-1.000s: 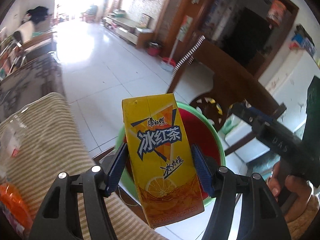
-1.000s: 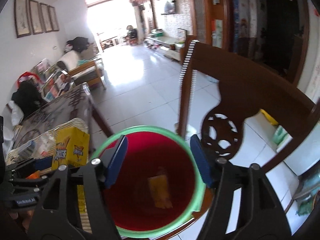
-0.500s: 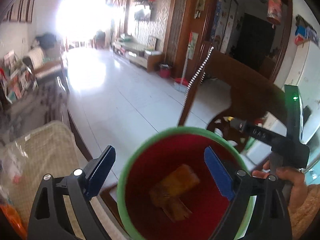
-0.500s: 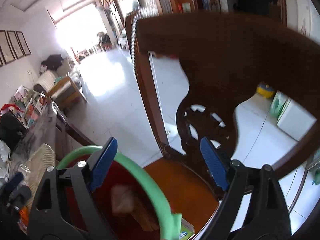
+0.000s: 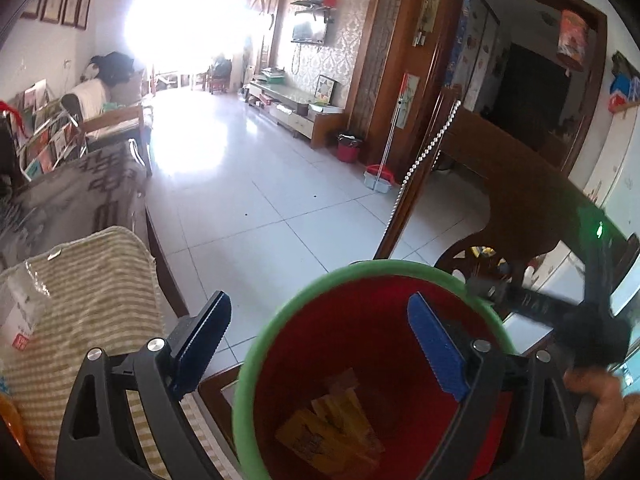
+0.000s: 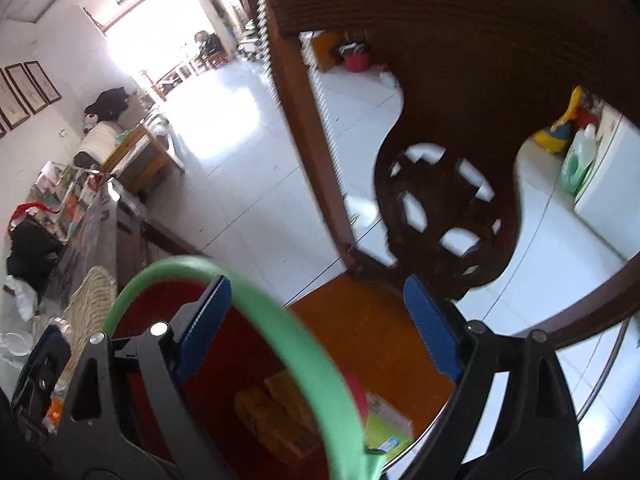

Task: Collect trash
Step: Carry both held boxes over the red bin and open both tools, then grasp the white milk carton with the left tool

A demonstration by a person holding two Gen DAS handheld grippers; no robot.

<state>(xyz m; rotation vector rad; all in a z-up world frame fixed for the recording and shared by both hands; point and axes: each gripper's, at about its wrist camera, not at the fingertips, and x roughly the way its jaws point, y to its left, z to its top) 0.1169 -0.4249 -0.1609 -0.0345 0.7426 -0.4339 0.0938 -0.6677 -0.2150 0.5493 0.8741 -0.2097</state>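
My left hand-held gripper (image 5: 318,334) hangs above the red bin (image 5: 360,276), its jaws wide apart and empty. The yellow cartons (image 5: 332,428) lie on the bin's bottom, at 6 o'clock in this view. My right hand-held gripper (image 6: 316,320) is also spread and empty, straddling the green rim. If I lower it carelessly, one finger may catch the rim and tip the bin off the chair seat (image 6: 372,332).
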